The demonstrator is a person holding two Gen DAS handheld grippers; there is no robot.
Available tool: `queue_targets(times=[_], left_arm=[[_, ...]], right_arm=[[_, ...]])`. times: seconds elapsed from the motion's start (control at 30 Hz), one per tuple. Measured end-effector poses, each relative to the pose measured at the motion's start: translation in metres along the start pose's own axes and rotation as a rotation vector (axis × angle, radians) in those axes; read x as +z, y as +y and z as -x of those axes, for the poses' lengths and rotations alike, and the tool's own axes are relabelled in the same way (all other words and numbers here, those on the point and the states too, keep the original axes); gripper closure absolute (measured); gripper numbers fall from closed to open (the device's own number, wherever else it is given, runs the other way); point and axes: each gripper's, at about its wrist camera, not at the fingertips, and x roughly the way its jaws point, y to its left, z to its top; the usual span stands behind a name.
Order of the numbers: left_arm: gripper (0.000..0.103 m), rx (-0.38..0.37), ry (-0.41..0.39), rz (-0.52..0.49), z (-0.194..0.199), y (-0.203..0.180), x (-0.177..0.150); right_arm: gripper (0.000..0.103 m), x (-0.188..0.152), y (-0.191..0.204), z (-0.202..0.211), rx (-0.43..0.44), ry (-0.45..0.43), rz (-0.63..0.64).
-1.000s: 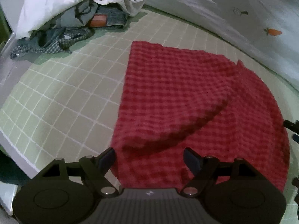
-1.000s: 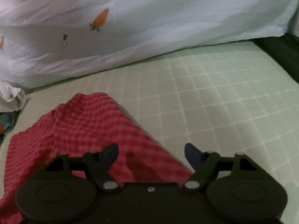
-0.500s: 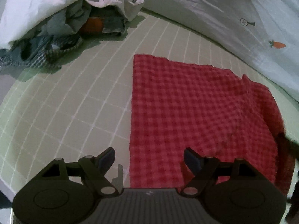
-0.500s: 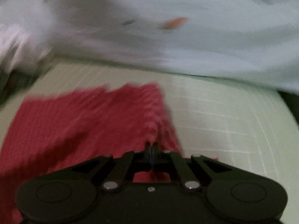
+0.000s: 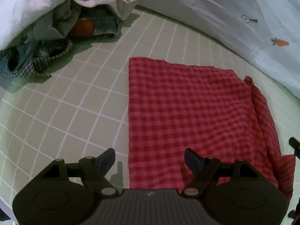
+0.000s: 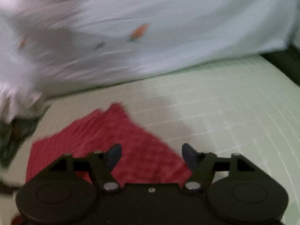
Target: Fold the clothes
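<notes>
Squaring the red gingham cloth on the green grid mat: both the left gripper and right gripper are spread, empty; the doubled right-hand edge should be aligned before creasing.

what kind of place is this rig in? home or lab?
Most likely a home bedroom, with the work done on a bed. Clues: the green grid-pattern sheet as work surface, a white carrot-print quilt bunched along the far side, and a heap of unfolded clothes beside the red checked cloth.
</notes>
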Motion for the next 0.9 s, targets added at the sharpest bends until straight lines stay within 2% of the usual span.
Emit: queue_targets(times=[0.07, 0.13, 0.23, 0.27, 0.33, 0.37, 0.4, 0.5, 0.57, 0.63, 0.67, 0.7, 0.73, 0.77, 0.83, 0.87, 0.9], left_arm=[[0.022, 0.004, 0.005, 0.005, -0.002, 0.000, 0.001], [0.022, 0.008, 0.011, 0.010, -0.005, -0.001, 0.002], [0.022, 0.013, 0.019, 0.018, -0.008, -0.001, 0.004], [0.022, 0.015, 0.021, 0.020, -0.009, -0.001, 0.004], [0.022, 0.024, 0.031, 0.030, -0.012, -0.001, 0.005], [0.022, 0.028, 0.035, 0.033, -0.013, -0.001, 0.005], [0.022, 0.031, 0.039, 0.036, -0.014, -0.001, 0.005], [0.022, 0.040, 0.039, 0.028, -0.016, -0.003, 0.005], [0.022, 0.050, 0.036, 0.027, -0.016, -0.003, 0.006], [0.022, 0.057, 0.035, 0.029, -0.018, -0.003, 0.007], [0.022, 0.058, 0.038, 0.033, -0.019, -0.003, 0.007], [0.022, 0.059, 0.038, 0.036, -0.020, -0.003, 0.007], [0.022, 0.062, 0.035, 0.037, -0.021, -0.001, 0.008], [0.022, 0.064, 0.033, 0.038, -0.021, 0.000, 0.008], [0.022, 0.068, 0.028, 0.040, -0.022, 0.002, 0.009], [0.022, 0.071, 0.026, 0.041, -0.022, 0.003, 0.010], [0.022, 0.073, 0.023, 0.042, -0.023, 0.005, 0.010]], right_arm=[[0.030, 0.005, -0.018, -0.013, -0.045, 0.035, -0.087], [0.030, 0.004, -0.033, -0.032, -0.072, 0.119, -0.167], [0.034, -0.003, -0.038, -0.045, -0.032, 0.171, -0.200], [0.046, -0.004, -0.035, -0.047, -0.019, 0.169, -0.168], [0.078, -0.001, -0.029, -0.051, -0.012, 0.193, -0.102], [0.099, 0.000, -0.026, -0.053, -0.009, 0.206, -0.069], [0.100, 0.002, -0.026, -0.052, 0.004, 0.202, -0.057], [0.100, 0.015, -0.014, -0.030, -0.034, 0.026, 0.047], [0.100, 0.027, -0.004, -0.006, -0.103, -0.165, 0.160], [0.094, 0.038, -0.003, 0.004, -0.233, -0.308, 0.220], [0.070, 0.043, -0.006, 0.000, -0.292, -0.326, 0.225], [0.040, 0.046, -0.013, -0.010, -0.355, -0.292, 0.229], [0.034, 0.050, -0.020, -0.021, -0.418, -0.253, 0.233], [0.039, 0.052, -0.026, -0.027, -0.460, -0.215, 0.223], [0.032, 0.050, -0.036, -0.026, -0.451, -0.175, 0.155], [0.022, 0.046, -0.039, -0.025, -0.405, -0.163, 0.104], [0.018, 0.041, -0.042, -0.023, -0.357, -0.143, 0.060]])
